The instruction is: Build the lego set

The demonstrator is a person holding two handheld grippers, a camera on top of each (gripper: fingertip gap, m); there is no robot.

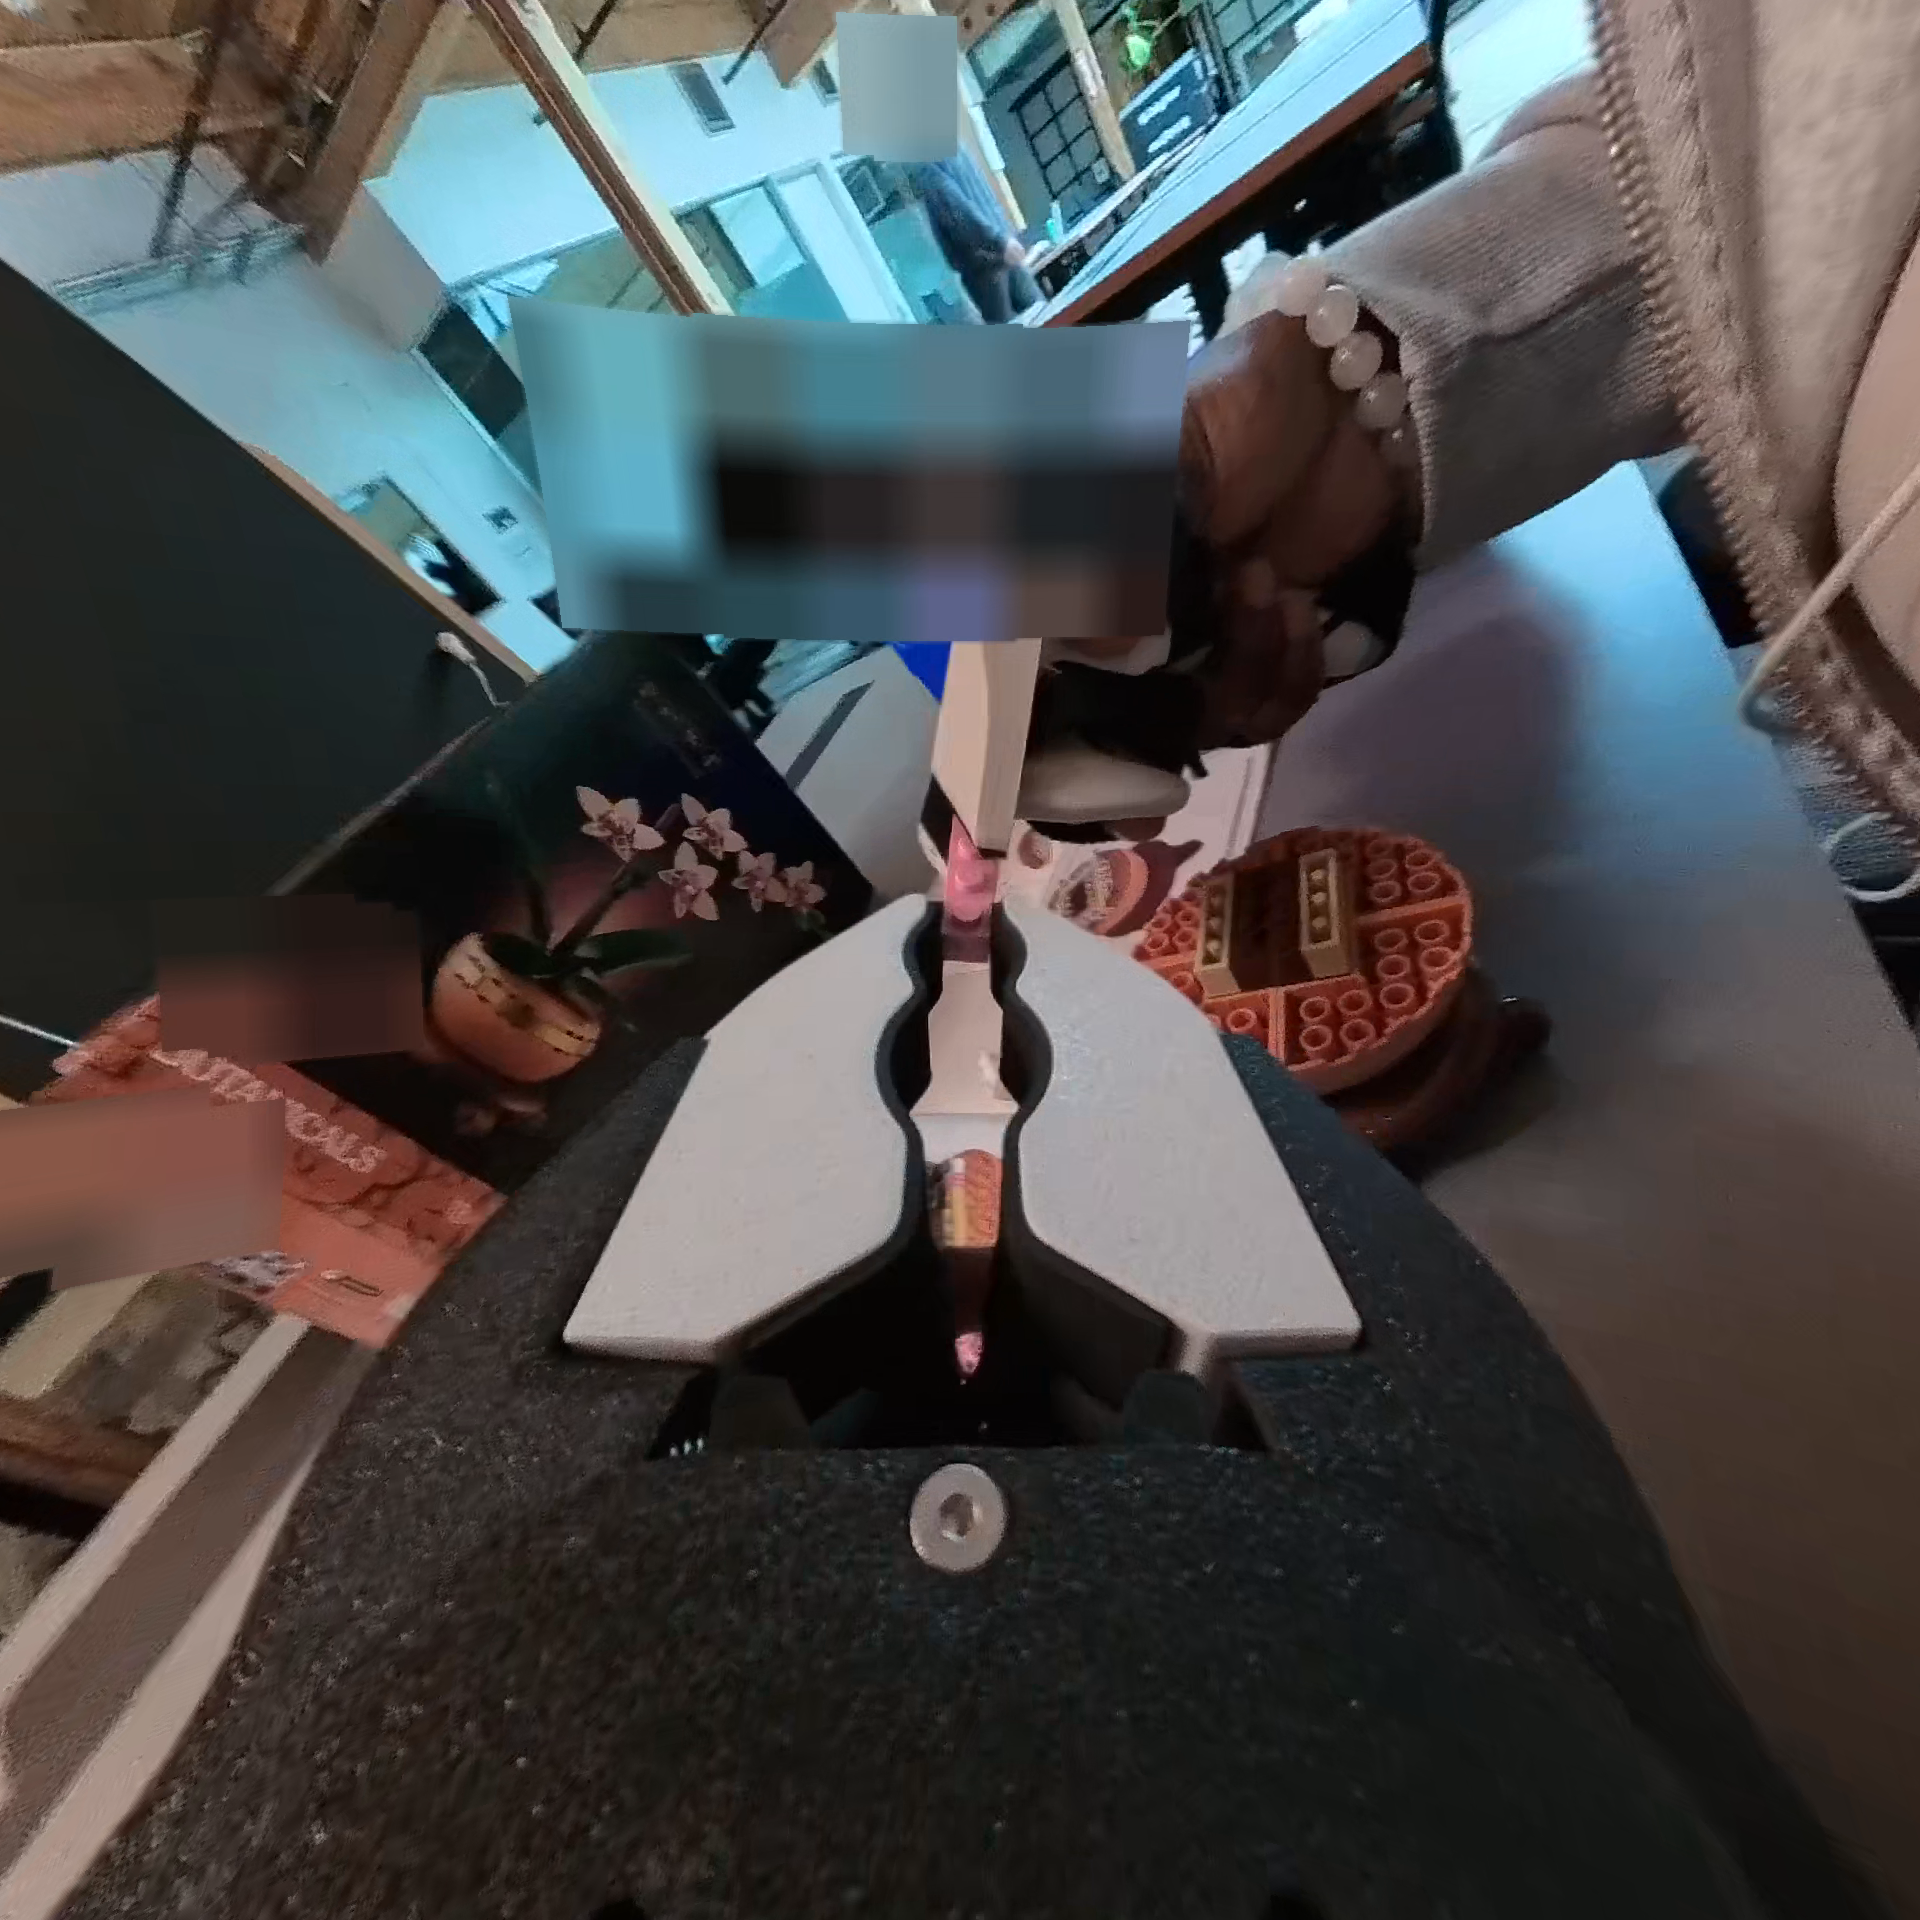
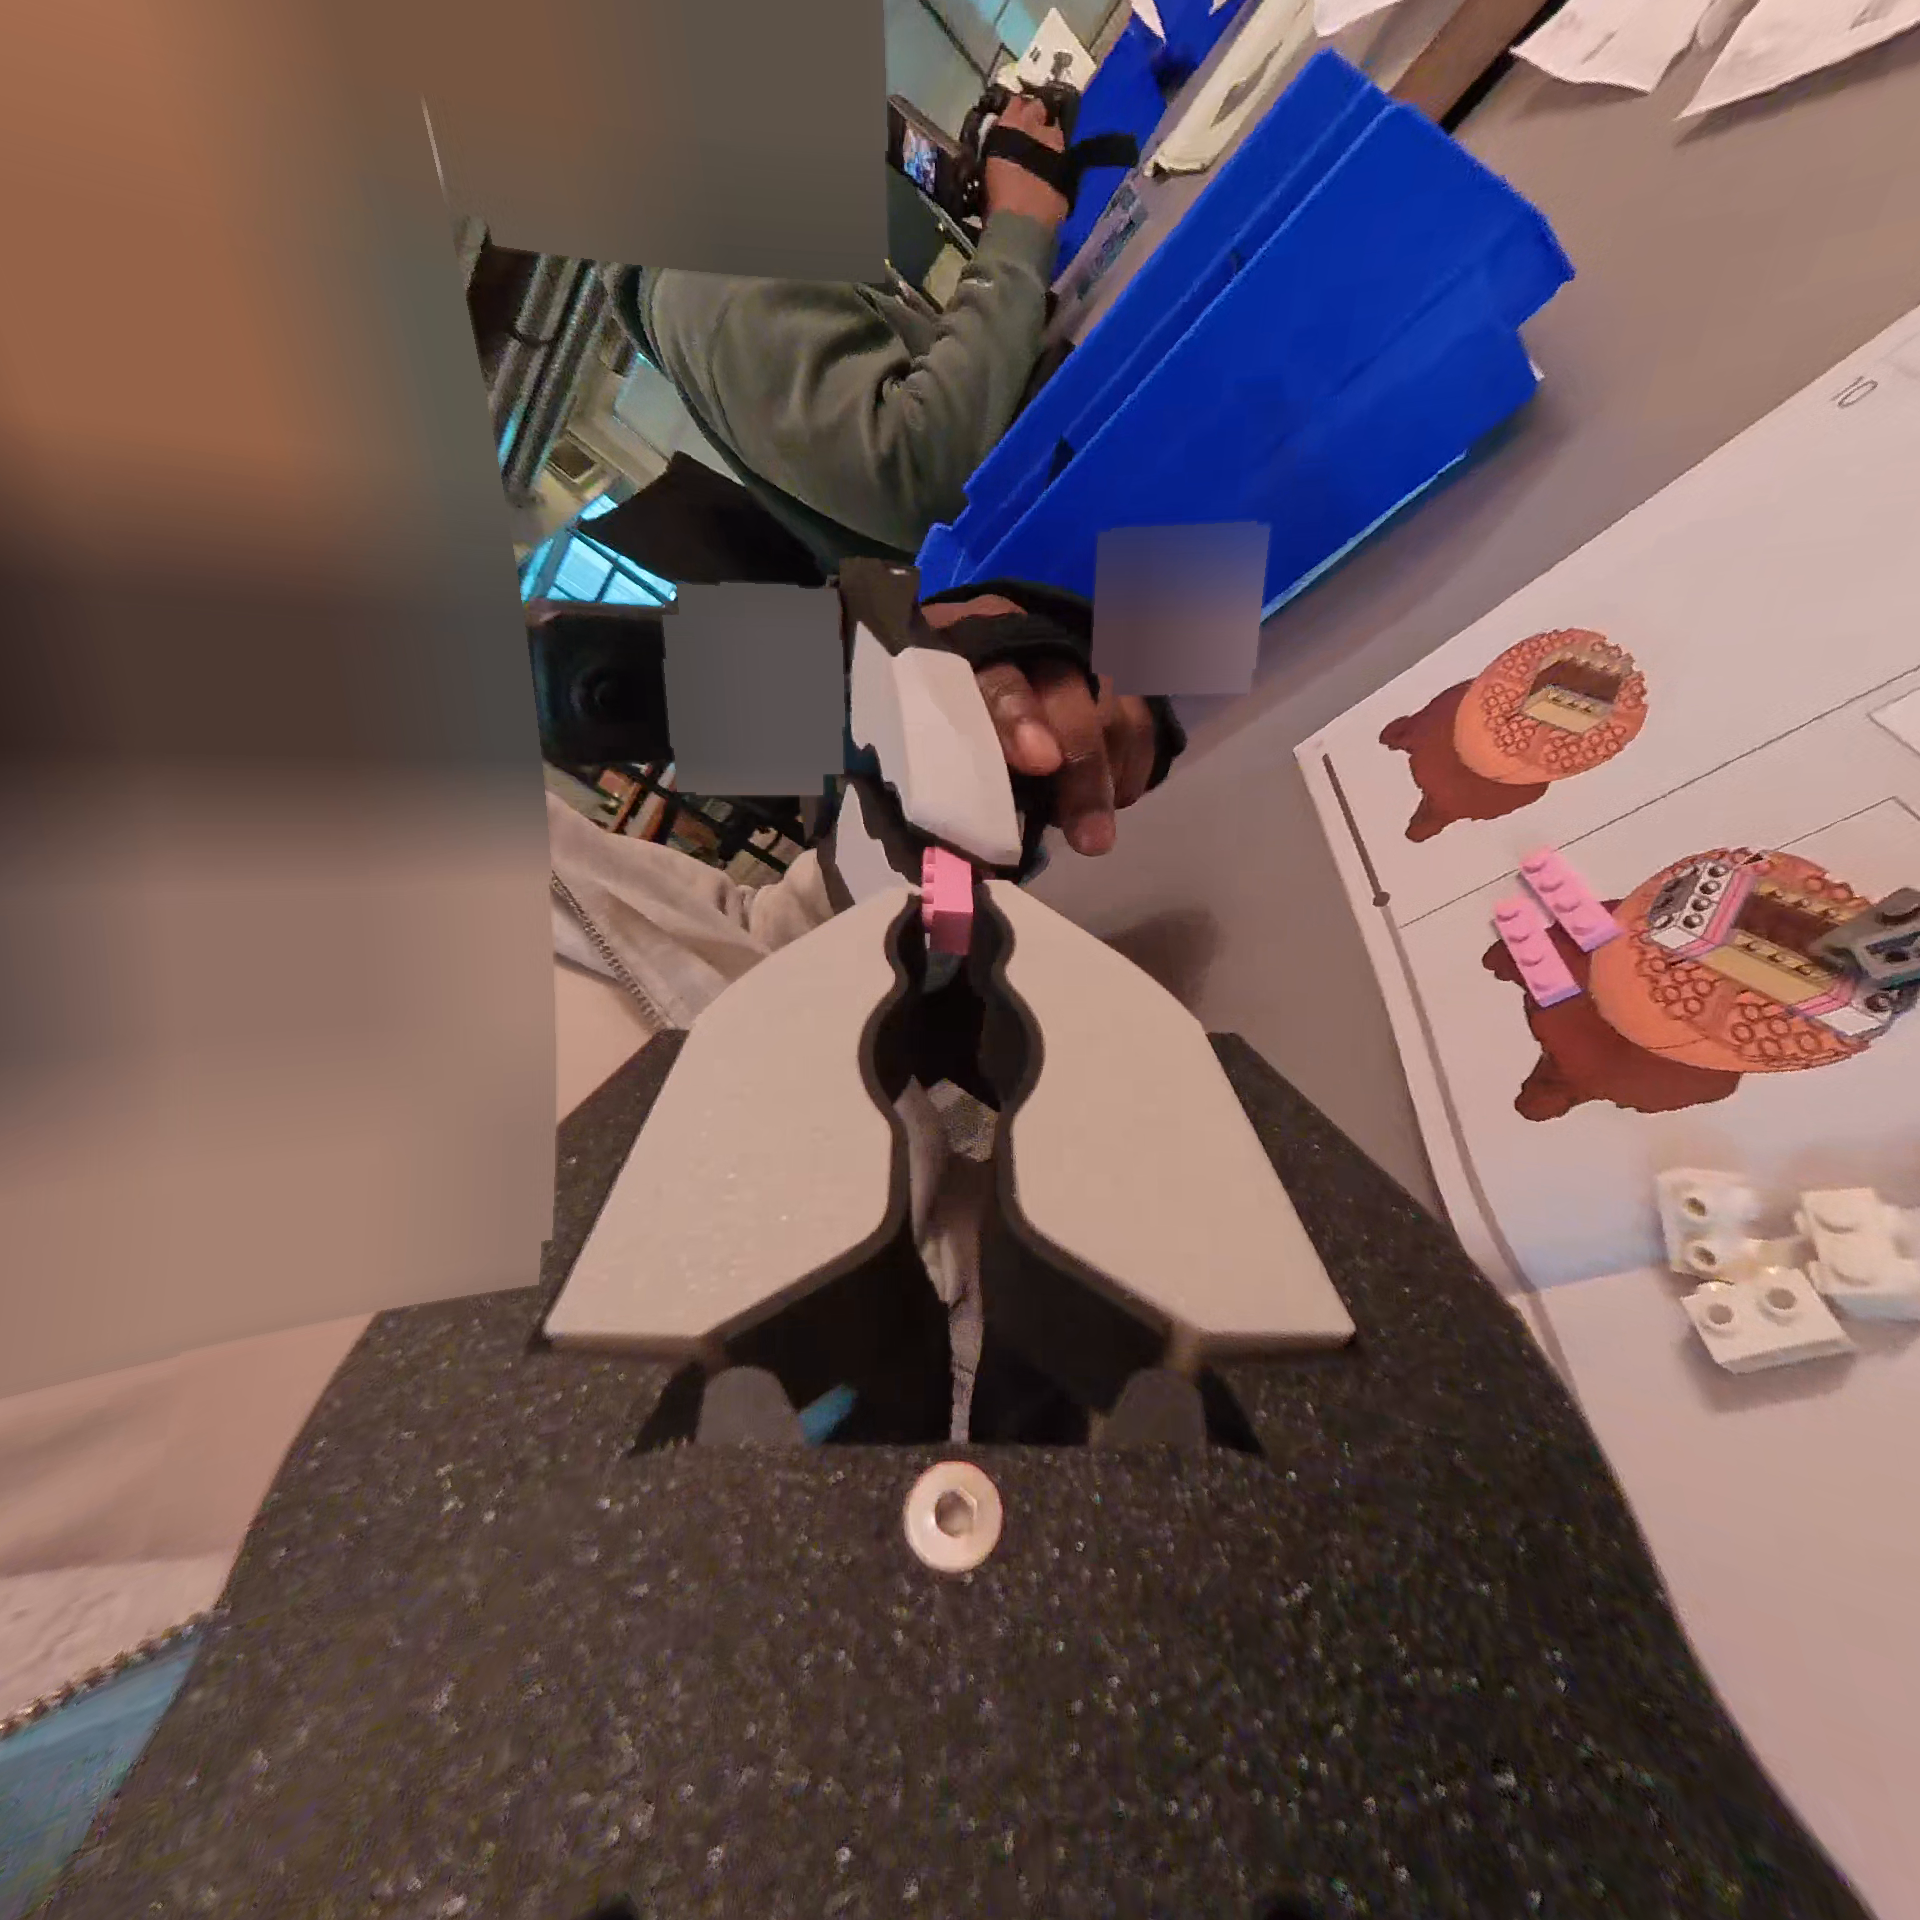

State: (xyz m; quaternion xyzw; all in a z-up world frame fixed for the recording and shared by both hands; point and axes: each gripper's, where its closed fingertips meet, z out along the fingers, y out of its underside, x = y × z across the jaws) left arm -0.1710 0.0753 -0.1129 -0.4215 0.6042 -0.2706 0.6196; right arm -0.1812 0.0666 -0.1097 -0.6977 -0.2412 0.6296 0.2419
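- Pink lego plate [image 2: 948,902] sits pinched between both claws, held in the air left of the instruction booklet [image 2: 1683,665].
- Left gripper [image 1: 968,914] and right gripper [image 2: 948,914] both clamp it, tip to tip.
- White bricks [image 2: 1766,1262] lie on the booklet's lower edge.

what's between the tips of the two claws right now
A small pink lego piece, pinched at both ends by the right claw and left claw; clearest in the right wrist view.
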